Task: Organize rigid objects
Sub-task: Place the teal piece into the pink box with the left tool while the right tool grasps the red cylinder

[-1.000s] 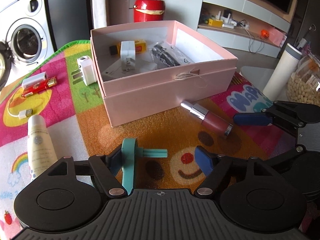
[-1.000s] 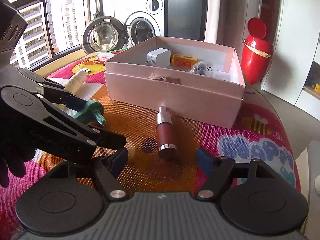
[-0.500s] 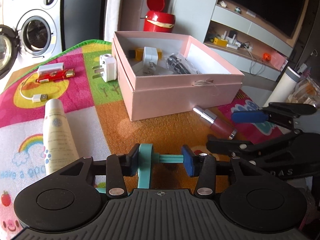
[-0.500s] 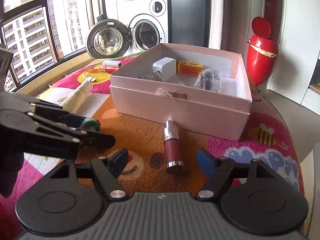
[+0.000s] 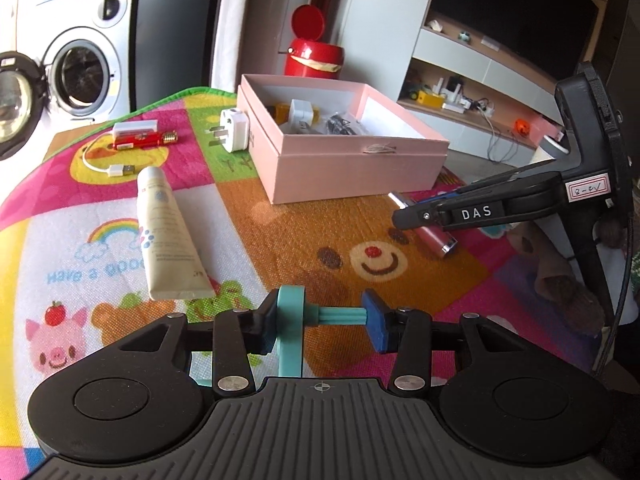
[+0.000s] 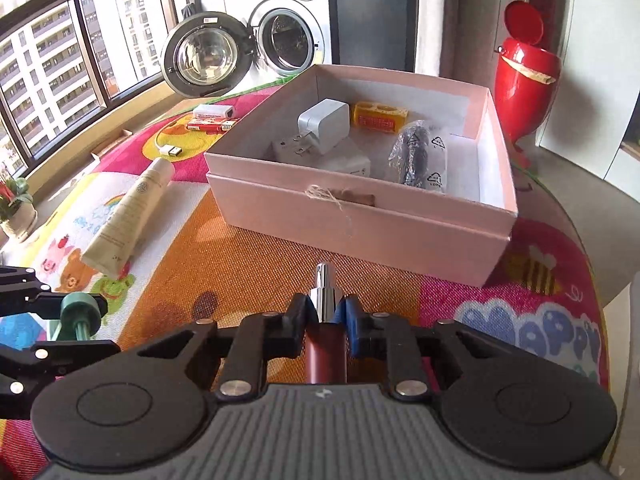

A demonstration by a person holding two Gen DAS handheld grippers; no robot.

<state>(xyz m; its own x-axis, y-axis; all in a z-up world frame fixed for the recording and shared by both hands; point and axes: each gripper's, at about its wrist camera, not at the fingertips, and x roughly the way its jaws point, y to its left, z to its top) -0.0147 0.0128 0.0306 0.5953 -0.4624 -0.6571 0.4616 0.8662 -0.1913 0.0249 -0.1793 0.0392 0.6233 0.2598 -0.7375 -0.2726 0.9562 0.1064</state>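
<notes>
From the left wrist view, the left gripper (image 5: 326, 322) is clamped end to end on a teal spool-shaped piece (image 5: 294, 330), one pad on its disc, the other on the tip of its stem, a hold that probably keeps it from rolling. It hangs over the near edge of the play mat (image 5: 280, 224). The pink box (image 5: 352, 168) sits toward the mat's far edge, open, probably the place for everything. A cream tube (image 5: 166, 236) and a white plug (image 5: 234, 132) lie loose on the mat, apparently not yet sorted.

From the right wrist view, the right gripper (image 6: 325, 322) has its jaws closed on a dark red bottle (image 6: 325, 350) at its silver neck, nozzle pointing at the box's near wall. Whether it is off the mat I cannot tell.
</notes>
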